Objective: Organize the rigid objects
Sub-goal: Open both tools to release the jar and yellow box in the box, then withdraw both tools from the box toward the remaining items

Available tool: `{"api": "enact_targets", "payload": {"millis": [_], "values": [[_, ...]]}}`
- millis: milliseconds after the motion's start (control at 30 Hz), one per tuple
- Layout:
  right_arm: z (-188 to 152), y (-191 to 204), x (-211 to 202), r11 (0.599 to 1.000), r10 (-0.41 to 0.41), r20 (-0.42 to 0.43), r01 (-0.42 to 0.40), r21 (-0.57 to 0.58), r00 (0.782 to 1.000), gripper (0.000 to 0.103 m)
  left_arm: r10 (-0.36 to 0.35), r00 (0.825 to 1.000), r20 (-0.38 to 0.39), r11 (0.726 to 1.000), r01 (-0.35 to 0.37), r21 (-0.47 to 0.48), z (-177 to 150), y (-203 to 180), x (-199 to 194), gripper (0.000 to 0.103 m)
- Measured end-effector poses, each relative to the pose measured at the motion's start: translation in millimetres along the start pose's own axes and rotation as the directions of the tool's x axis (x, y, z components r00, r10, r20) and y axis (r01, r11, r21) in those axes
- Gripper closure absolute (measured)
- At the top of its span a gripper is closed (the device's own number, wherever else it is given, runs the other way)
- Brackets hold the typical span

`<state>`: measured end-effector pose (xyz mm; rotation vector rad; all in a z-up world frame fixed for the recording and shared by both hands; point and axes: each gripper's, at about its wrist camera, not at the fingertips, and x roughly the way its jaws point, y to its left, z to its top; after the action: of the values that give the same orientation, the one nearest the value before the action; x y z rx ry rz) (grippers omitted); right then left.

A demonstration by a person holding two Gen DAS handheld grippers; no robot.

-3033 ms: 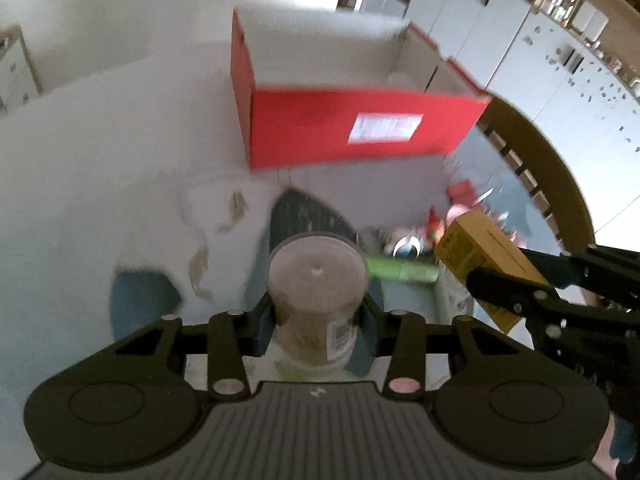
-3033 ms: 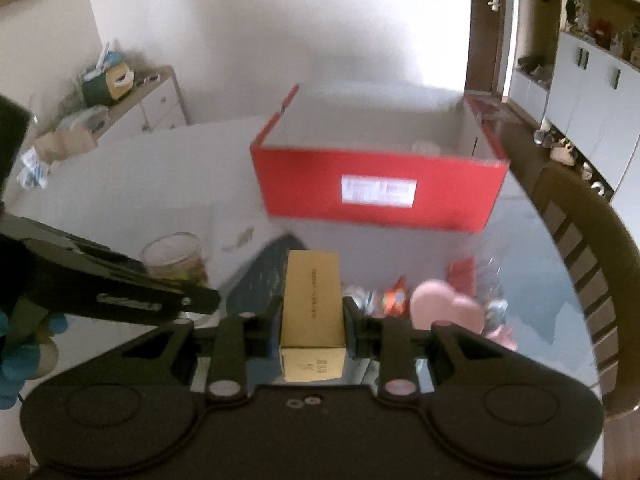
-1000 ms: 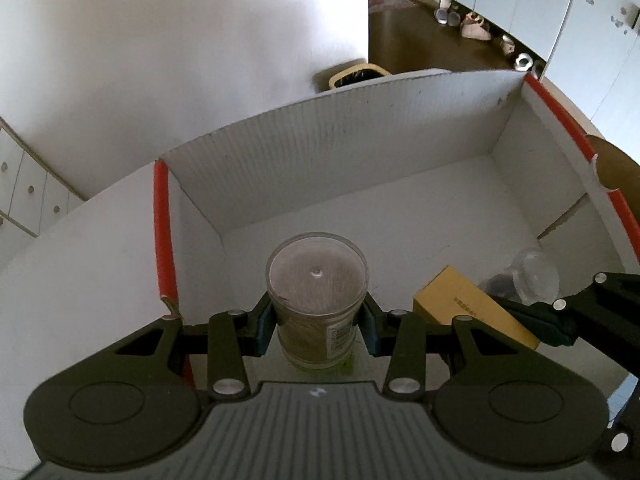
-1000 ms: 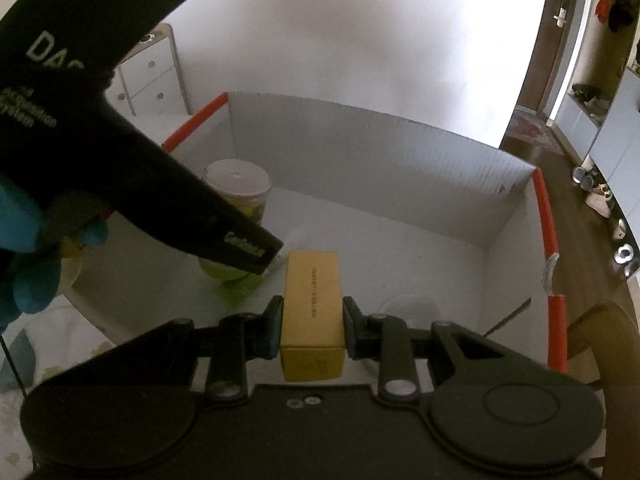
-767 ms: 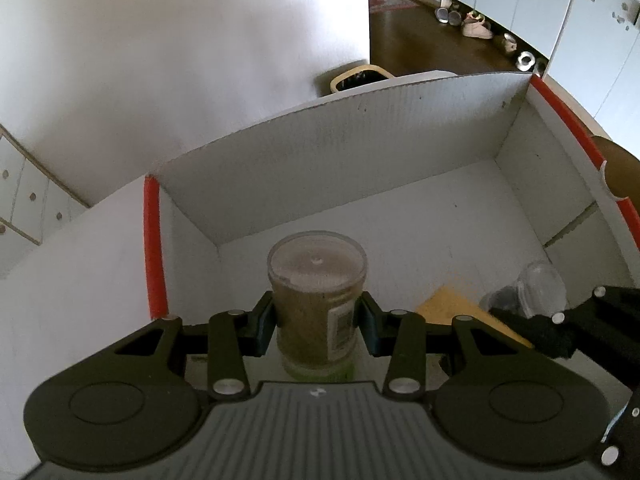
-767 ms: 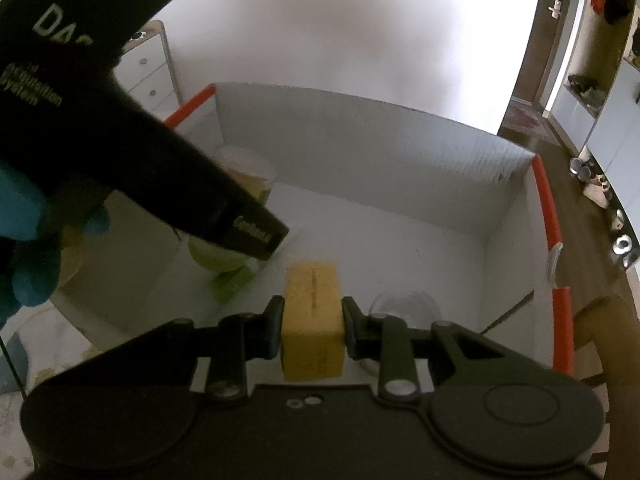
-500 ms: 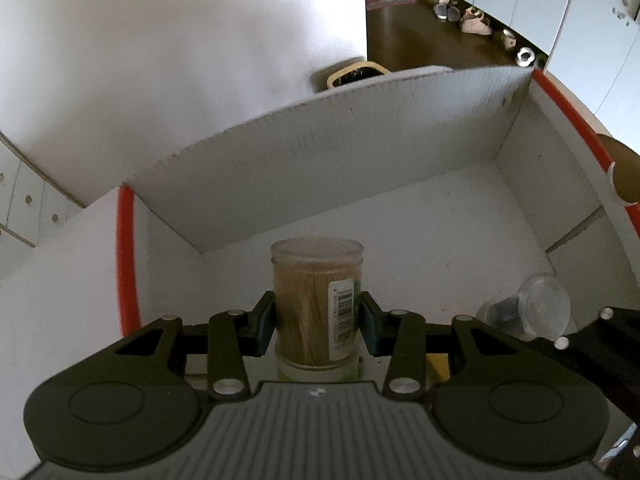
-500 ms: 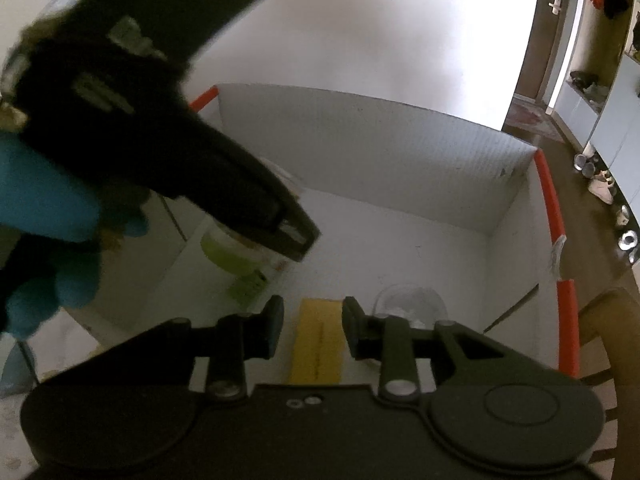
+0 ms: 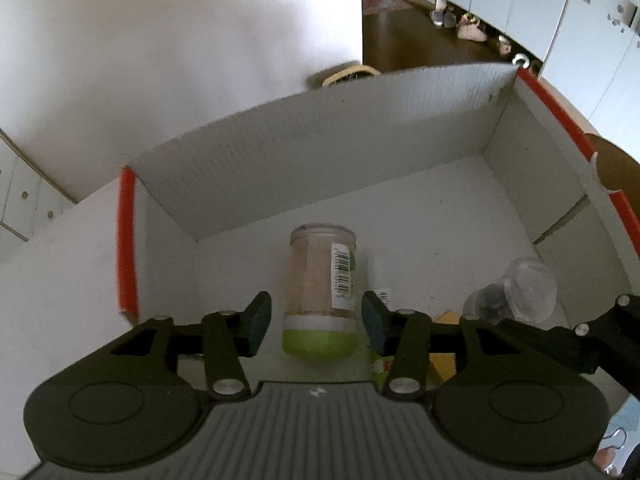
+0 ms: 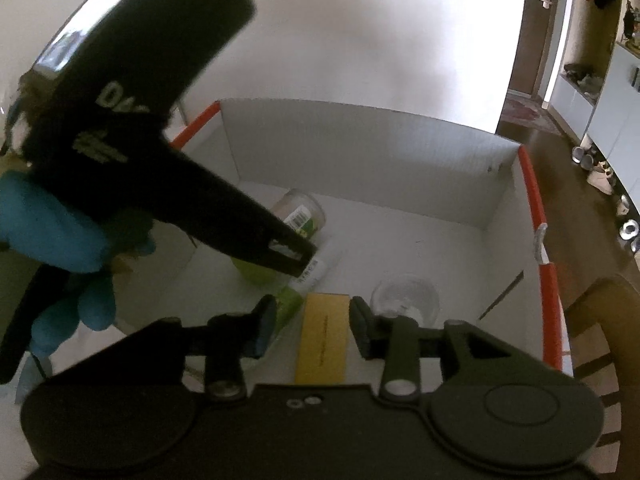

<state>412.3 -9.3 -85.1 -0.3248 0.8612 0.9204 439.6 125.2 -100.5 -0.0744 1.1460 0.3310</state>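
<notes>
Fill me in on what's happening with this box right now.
A person with a handheld gripper in each hand is packing items into a red box with a white inside. The left gripper is open around a toothpick jar with a green base, standing on the box floor. The right gripper is open above a yellow box lying flat on the floor. A clear plastic cup and a green-and-white tube also sit inside. Neither gripper holds anything.

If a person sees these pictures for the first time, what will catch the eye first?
Probably the big red-edged cardboard box filling both views. On its white floor a toothpick jar with a green base lies between the open left gripper fingers, and a yellow box lies between the open right gripper fingers.
</notes>
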Motion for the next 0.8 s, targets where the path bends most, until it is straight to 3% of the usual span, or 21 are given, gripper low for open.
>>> {"api": "enact_targets", "payload": {"millis": [733, 800], "values": [[-15.5, 17.3, -71.1, 0.996, -0.079, 0.110, 0.074, 0.049, 0.991, 0.035, -0.049, 0.985, 0.164, 0.999, 0.047, 0.020, -44.5, 3.3, -90.7, 0.048], [-19.4, 20.4, -77.9, 0.996, -0.081, 0.117, 0.075, 0.053, 0.990, 0.034, -0.058, 0.983, 0.176, 0.998, 0.055, 0.026, -48.9, 2.6, -97.8, 0.044]]}}
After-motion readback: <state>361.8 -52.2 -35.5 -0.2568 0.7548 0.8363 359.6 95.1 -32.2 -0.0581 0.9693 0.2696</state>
